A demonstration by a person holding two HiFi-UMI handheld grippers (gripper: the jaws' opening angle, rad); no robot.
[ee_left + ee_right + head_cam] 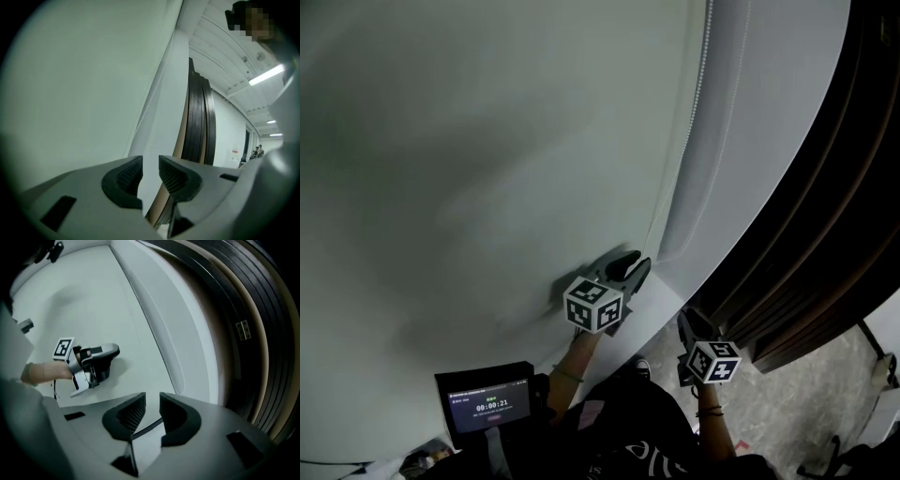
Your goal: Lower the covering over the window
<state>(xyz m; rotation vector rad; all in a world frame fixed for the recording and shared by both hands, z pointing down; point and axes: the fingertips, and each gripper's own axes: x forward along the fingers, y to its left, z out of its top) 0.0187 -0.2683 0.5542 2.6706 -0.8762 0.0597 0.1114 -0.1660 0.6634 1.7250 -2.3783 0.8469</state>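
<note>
A pale roller blind fills the left of the head view and hangs down over the window. Its bead chain runs down the blind's right edge beside the white frame. My left gripper is up against the blind's lower part, close to where the chain ends. In the left gripper view the chain drops behind the left jaw, and the left gripper stands narrowly open with nothing seen in the gap. My right gripper hangs lower and to the right, and it is also narrowly open and holds nothing.
A dark folded curtain hangs right of the frame. A small screen with a timer sits at the bottom left. Speckled floor shows at the lower right. The right gripper view shows the left gripper against the blind.
</note>
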